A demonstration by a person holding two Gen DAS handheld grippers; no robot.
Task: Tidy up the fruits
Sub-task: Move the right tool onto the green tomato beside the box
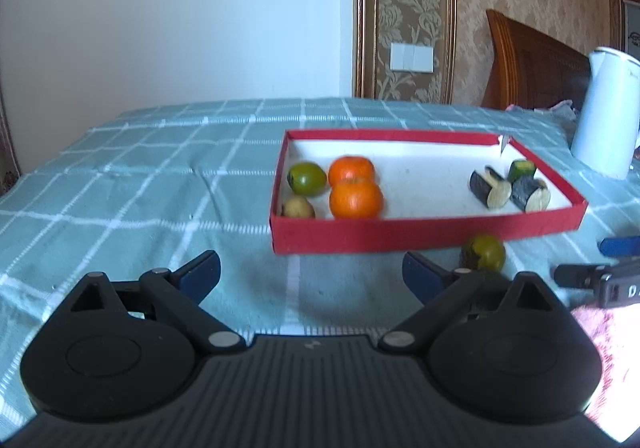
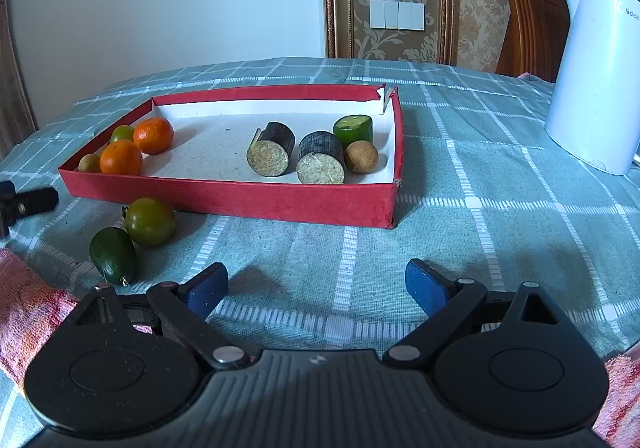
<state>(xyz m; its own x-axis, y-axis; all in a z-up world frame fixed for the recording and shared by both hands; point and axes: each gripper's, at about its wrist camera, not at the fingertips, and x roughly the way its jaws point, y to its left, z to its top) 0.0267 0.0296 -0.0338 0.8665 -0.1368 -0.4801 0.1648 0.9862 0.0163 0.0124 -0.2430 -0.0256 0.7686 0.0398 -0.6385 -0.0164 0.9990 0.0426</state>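
Observation:
A red tray (image 1: 400, 236) (image 2: 224, 198) with a white floor sits on the checked cloth. Its left end holds two oranges (image 1: 354, 199) (image 2: 121, 157), a green round fruit (image 1: 306, 178) (image 2: 122, 133) and a small tan fruit (image 1: 298, 207) (image 2: 89, 163). Its right end holds two dark cut cylinders (image 1: 491, 189) (image 2: 320, 158), a green cut piece (image 1: 522, 169) (image 2: 353, 129) and a brown round fruit (image 2: 361, 157). Outside the tray lie a green round fruit (image 1: 483, 253) (image 2: 150, 221) and a dark green oval fruit (image 2: 113, 255). My left gripper (image 1: 311, 272) and right gripper (image 2: 316, 286) are open and empty, in front of the tray.
A white electric kettle (image 1: 606, 112) (image 2: 596, 80) stands at the right of the table. A wooden chair back (image 2: 532, 20) is behind it. The other gripper shows at the right edge of the left wrist view (image 1: 600, 280) and the left edge of the right wrist view (image 2: 24, 204).

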